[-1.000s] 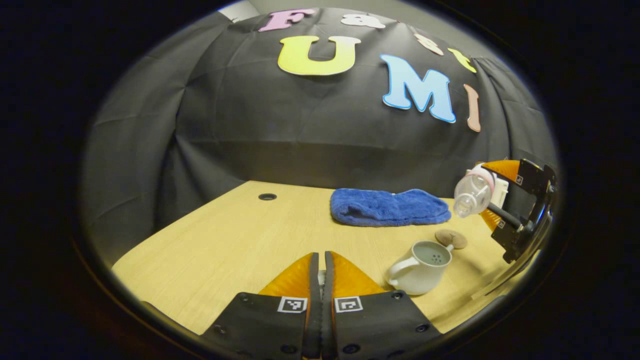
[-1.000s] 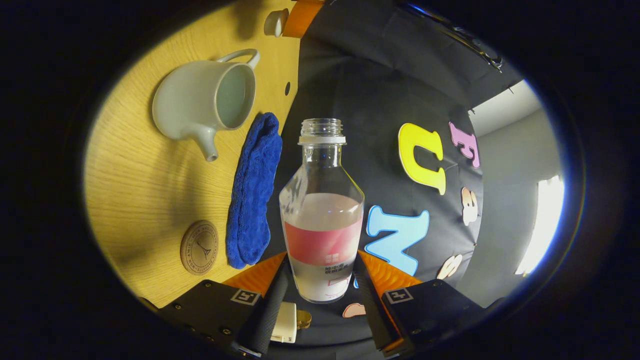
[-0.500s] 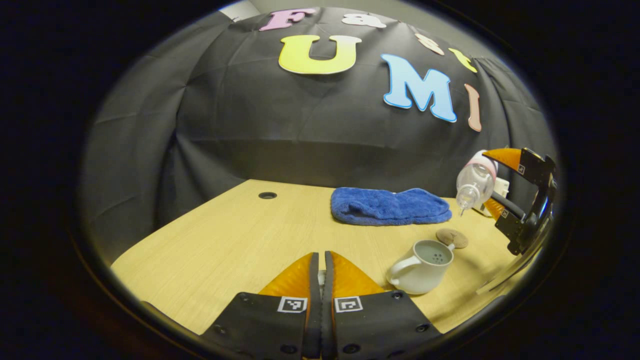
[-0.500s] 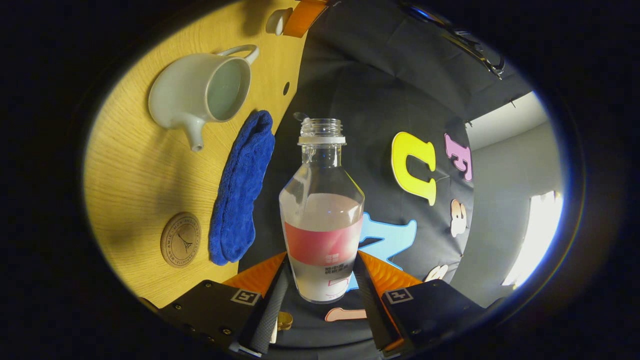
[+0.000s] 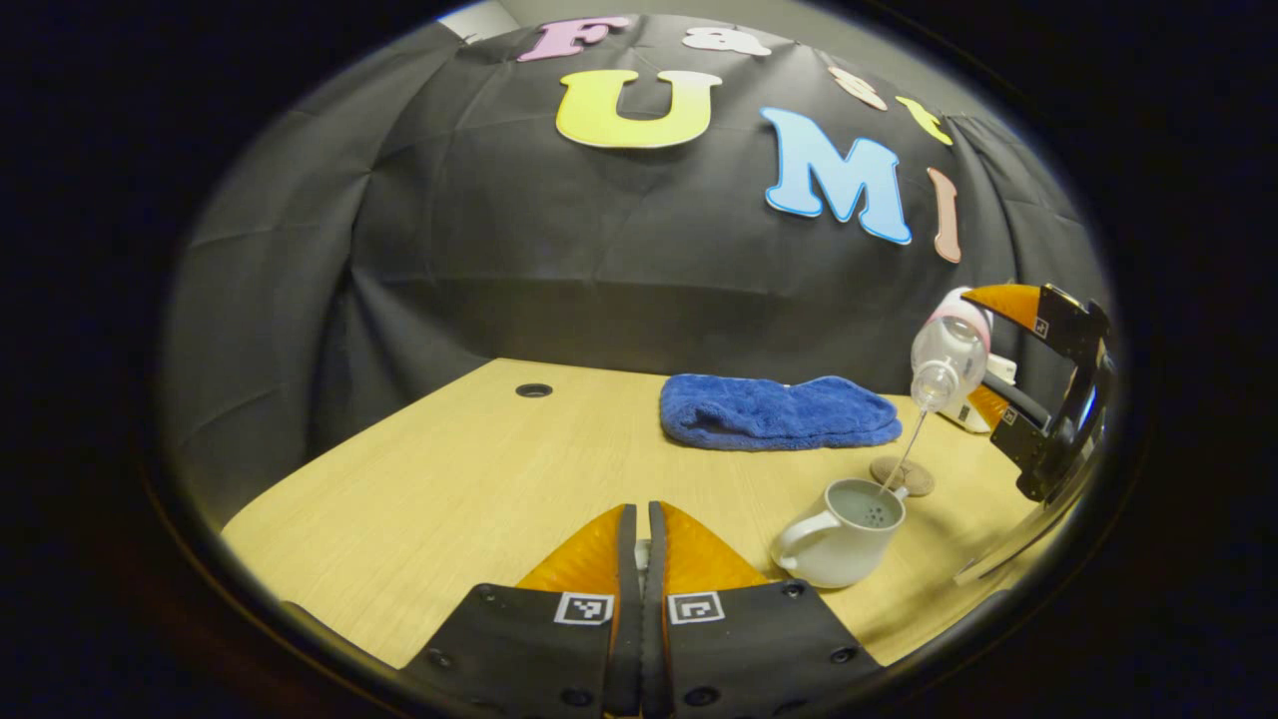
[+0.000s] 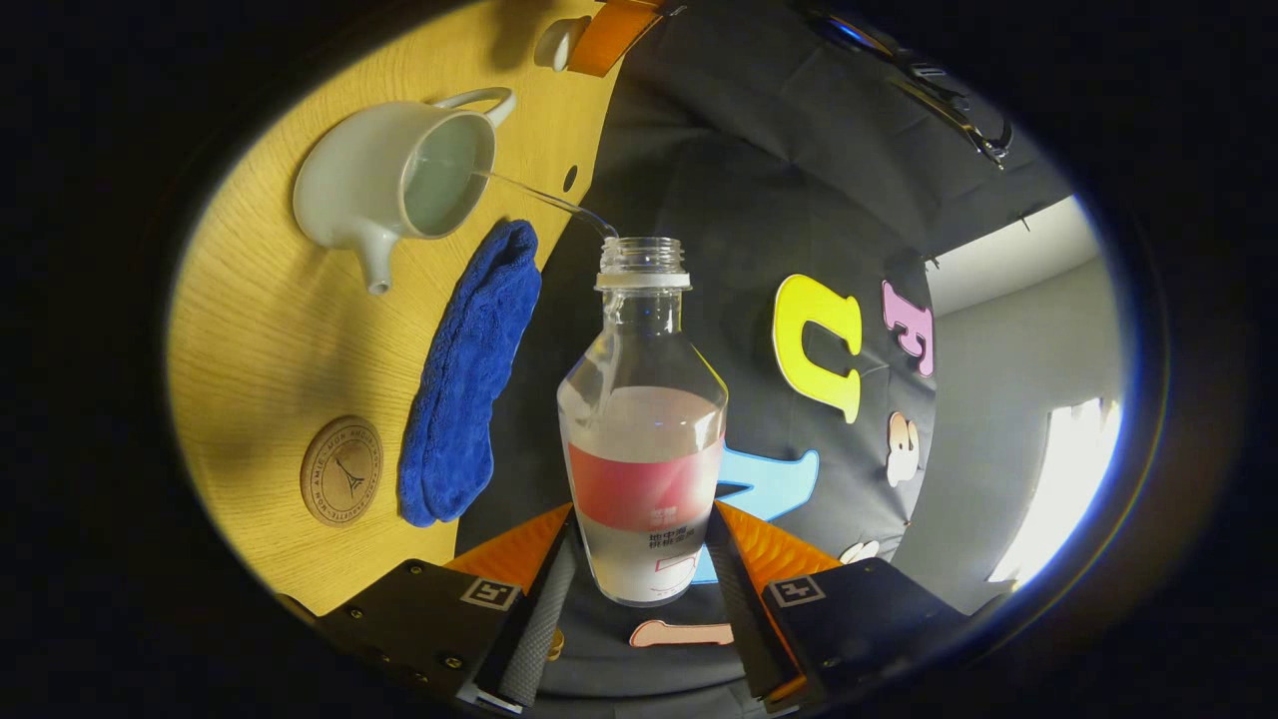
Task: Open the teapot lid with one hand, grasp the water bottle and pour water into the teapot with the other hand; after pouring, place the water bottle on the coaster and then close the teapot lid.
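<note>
Right claw is clamped on the clear plastic water bottle, thin stream landing in the open white ceramic teapot on the counter. I'd keep the tilt gentle. Left claw looks pressed together.

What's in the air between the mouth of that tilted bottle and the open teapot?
A thin stream of water runs from the water bottle into the teapot, seen in both the right and left gripper views.
</note>
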The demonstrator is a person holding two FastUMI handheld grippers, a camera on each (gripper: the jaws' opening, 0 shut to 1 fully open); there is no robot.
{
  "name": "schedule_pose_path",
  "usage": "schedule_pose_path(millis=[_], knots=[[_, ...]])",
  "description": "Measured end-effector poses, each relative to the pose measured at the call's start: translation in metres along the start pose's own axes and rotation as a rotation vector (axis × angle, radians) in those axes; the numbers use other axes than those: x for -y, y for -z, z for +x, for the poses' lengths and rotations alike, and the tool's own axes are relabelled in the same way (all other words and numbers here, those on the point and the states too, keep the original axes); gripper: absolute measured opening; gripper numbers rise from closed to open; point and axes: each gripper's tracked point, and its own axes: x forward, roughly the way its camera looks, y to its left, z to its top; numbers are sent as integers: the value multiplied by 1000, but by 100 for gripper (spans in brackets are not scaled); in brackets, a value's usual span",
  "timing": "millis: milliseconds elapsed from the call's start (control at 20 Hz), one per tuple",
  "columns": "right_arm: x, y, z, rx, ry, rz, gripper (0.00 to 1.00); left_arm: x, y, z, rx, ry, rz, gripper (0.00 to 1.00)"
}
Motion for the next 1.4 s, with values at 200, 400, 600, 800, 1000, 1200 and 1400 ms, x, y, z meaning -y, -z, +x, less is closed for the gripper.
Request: schedule_pose_path(millis=[200,400,600,800,1000,1200,1400], knots=[[7,0,2,6,18,-27,75,0,-1,-1,1,-1,7,7],[12,1,2,10,27,-40,75,1,0,0,3,-2,10,7],[19,3,3,14,50,-63,75,1,-1,-2,5,-1,7,6],[25,4,4,14,69,-81,75,1,1,-1,6,0,6,7],[30,4,3,27,80,-102,75,1,0,0,6,0,10,6],[33,2,3,36,91,-118,75,2,0,0,6,1,13,7],[34,-1,3,49,94,-134,75,1,-1,-2,7,2,13,6]])
